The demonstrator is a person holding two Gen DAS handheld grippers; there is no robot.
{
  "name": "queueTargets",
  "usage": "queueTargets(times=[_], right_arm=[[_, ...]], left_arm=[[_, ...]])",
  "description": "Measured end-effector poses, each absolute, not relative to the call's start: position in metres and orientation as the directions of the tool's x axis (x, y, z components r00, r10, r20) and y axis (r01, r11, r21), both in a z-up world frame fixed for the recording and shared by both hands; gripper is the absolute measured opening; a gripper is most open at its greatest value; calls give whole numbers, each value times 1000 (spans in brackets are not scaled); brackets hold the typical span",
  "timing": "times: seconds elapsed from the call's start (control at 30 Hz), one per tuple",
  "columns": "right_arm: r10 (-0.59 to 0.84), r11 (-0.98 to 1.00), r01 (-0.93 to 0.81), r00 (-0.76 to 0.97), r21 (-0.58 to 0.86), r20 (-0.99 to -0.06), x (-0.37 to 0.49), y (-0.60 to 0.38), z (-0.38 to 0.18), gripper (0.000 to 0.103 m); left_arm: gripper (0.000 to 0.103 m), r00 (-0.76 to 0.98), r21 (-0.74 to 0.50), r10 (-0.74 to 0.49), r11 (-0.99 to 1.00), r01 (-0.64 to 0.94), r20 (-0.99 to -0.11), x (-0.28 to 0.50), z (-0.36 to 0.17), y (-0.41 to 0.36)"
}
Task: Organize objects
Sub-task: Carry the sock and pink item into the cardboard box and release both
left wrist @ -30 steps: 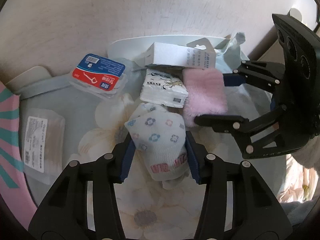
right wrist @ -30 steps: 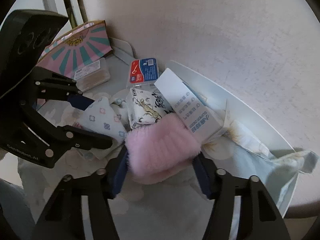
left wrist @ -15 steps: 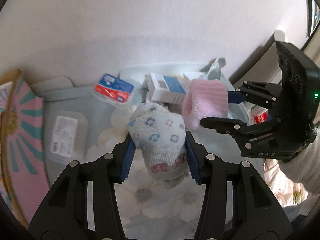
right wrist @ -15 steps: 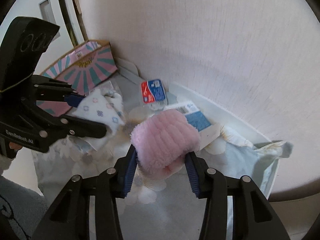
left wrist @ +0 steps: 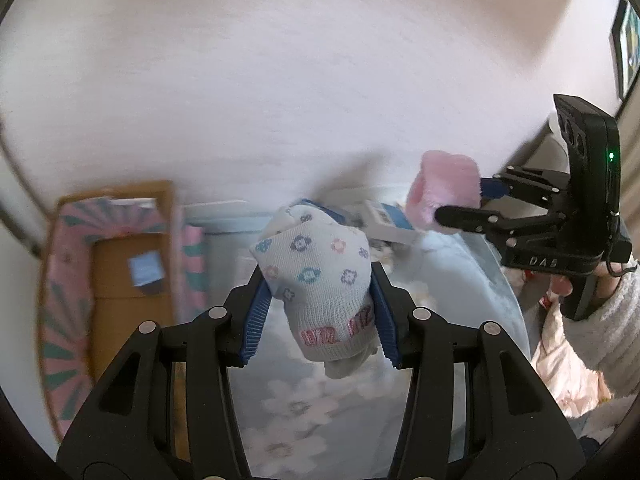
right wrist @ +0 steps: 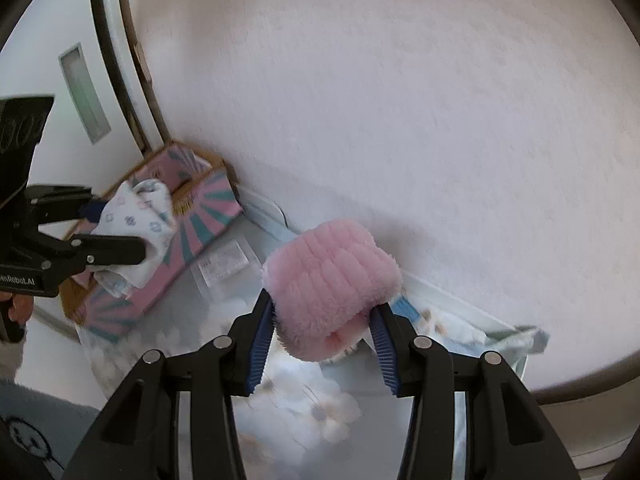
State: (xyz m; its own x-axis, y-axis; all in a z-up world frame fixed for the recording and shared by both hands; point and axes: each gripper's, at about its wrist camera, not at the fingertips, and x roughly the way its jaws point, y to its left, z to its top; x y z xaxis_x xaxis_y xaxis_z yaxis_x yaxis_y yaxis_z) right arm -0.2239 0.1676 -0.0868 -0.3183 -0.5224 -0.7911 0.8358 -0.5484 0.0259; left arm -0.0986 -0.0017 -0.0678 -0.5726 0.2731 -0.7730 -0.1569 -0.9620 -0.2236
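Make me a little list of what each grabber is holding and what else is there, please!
left gripper: shut on the flowered sock, held up in the air
right gripper: shut on the fluffy pink sock, also lifted
pink striped box: open, by the wall, beyond the flowered sock
floral cloth: spread under both grippers
white and blue carton: lying on the cloth
wall: plain, pale, behind everything

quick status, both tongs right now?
Left tongs: closed on the flowered sock.
Right tongs: closed on the pink fuzzy sock.
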Motion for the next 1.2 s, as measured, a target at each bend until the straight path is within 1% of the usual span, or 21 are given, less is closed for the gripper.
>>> queueTargets(times=[0.33,0.5,0.73,0.9,1.03,1.2], right_arm=[[-560,-514,858,-329,7,-761,-215,95,-50,43],[-585,-479,878,-304,18,-752,-207,58,-40,43],[-607,-382,924,-260,-12,-751,-186,-3,-34,43],[-627,-322,947,-212,2,-749,-171,-43,-31,43],[-619,-271,963,-180,-8,-764,-159,-74,-37,43],[-608,-234,972,-134,15,-783,-151,-106,-47,43]], left_arm=[[44,-636,-195,145,-981,8,-758,-68,-42,-94],[44,-654,-187,89,-979,83,-751,-48,-40,-128],[44,-674,-179,12,-968,179,-739,-17,-34,-164],[44,-680,-188,-16,-956,225,-733,-5,-38,-183],[44,-681,-191,-34,-948,253,-731,-2,-41,-191],[44,-669,-200,-35,-941,271,-742,-2,-51,-199]])
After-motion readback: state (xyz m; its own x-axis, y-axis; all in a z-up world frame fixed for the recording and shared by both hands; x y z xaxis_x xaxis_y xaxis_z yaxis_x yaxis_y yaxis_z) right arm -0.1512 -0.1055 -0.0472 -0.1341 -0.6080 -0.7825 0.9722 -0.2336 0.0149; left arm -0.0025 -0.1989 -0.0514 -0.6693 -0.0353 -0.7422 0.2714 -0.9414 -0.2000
